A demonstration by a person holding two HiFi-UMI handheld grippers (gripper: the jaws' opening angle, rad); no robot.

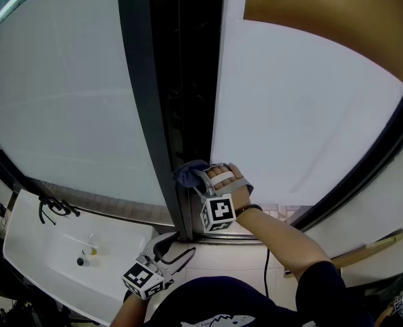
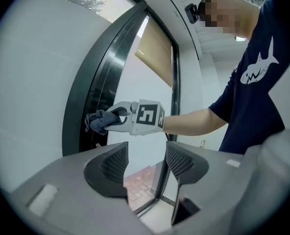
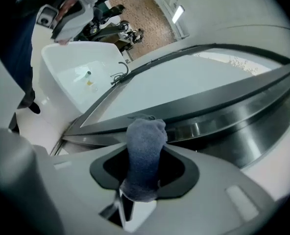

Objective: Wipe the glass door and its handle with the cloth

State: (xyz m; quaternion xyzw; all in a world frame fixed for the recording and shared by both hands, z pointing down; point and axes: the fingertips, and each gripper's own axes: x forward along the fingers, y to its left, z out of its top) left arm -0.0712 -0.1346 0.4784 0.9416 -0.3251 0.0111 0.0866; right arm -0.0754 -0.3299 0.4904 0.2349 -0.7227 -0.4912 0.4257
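Observation:
A bunched blue-grey cloth (image 1: 188, 174) is clamped in my right gripper (image 1: 200, 177), which is shut on it. The cloth presses against the dark vertical frame (image 1: 181, 80) between the two frosted glass panes (image 1: 303, 107), low on the door. In the right gripper view the cloth (image 3: 145, 148) stands up between the jaws and touches a dark, shiny metal strip (image 3: 218, 120) of the door. My left gripper (image 1: 166, 252) hangs lower, near the floor, open and holding nothing. In the left gripper view (image 2: 146, 163) its jaws stand apart, with the right gripper and cloth (image 2: 100, 120) beyond them.
A white basin (image 1: 31, 254) with a dark tap (image 1: 52, 208) lies at the lower left. A thin cable (image 1: 266, 268) and a wooden bar (image 1: 365, 251) lie on the pale floor at the lower right. A brown blind (image 1: 337, 19) hangs behind the right pane.

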